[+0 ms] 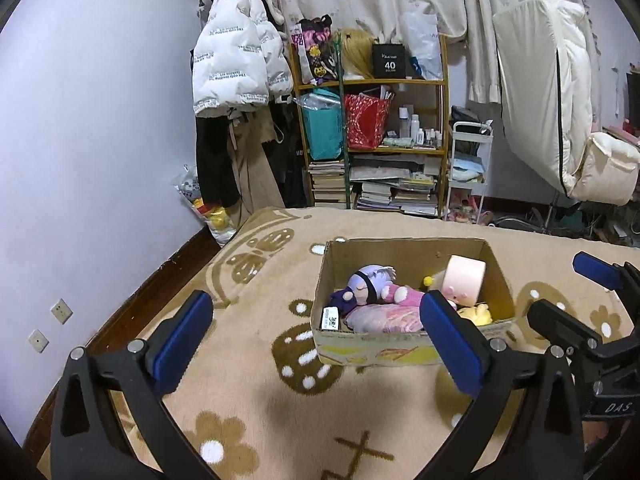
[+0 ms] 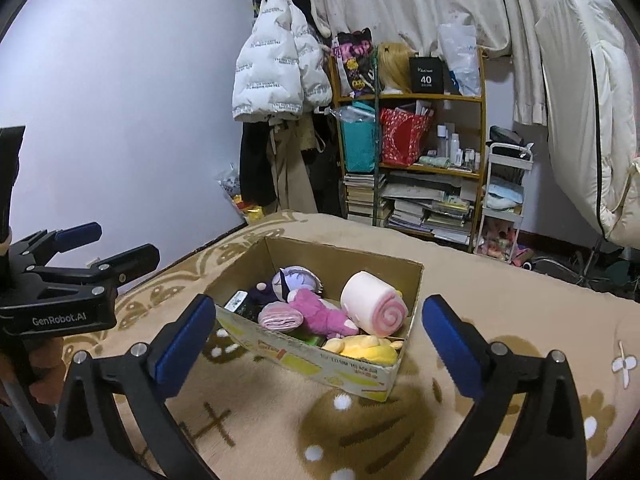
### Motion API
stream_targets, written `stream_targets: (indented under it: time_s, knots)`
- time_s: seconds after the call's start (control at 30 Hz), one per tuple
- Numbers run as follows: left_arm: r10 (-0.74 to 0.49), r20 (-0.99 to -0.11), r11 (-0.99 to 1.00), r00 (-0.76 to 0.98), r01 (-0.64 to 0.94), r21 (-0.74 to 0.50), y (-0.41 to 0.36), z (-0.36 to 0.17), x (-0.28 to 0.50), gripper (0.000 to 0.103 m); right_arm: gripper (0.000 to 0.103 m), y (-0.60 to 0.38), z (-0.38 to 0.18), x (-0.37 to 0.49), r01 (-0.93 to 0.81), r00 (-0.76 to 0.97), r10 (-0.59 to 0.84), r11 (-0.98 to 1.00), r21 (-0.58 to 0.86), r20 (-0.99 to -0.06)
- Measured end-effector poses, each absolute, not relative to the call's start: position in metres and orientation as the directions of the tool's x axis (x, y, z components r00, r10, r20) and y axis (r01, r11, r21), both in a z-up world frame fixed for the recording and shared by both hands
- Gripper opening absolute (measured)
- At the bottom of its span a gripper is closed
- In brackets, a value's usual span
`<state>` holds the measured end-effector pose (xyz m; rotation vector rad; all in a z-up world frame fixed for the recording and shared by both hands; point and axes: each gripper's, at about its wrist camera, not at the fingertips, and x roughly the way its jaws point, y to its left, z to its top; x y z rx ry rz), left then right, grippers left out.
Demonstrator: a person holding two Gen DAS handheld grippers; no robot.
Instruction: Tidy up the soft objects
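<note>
A cardboard box (image 2: 320,364) sits open on the bed's tan patterned blanket (image 2: 256,432), and everything here is placed against that box. Inside it, toward the far left corner, lies a purple-haired plush doll (image 2: 294,280) in a pink outfit. Against the box's right wall rests a pink roll-cake cushion (image 2: 374,304), its swirl facing outward. At the box's near right corner sits a yellow plush (image 2: 366,348), and along the near wall lies a folded pink striped cloth (image 2: 280,317).

The left claw (image 1: 316,344) hangs just in front of the box, its blue-padded fingers spread wide and holding nothing. The right claw (image 2: 316,344) hovers in front of the box too, its fingers likewise well apart and empty.

Behind the box, beyond the bed's far edge, stands a wooden shelf (image 2: 432,98) crowded with bags and books, with a white puffer jacket (image 2: 276,76) hanging left of it.
</note>
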<state>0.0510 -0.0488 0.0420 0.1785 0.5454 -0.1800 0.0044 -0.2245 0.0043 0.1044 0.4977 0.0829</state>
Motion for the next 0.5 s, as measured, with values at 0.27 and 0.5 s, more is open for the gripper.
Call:
stream_targets:
  time_s: [0.27, 0.5]
  knots:
    - [-0.122, -0.483, 0.968, 0.867, 0.211, 0.133, -0.043, 0.056, 0.011, 0.102, 0.103, -0.223, 0.018, -0.030, -0.040, 0.891, 0.076, 0.995, 0.089, -0.449]
    - [-0.116, -0.424, 0.962, 0.898, 0.208, 0.179, -0.044, 0.061, -0.022, 0.102, 0.103, -0.223, 0.026, -0.054, -0.019, 0.905, 0.050, 0.997, 0.078, -0.422]
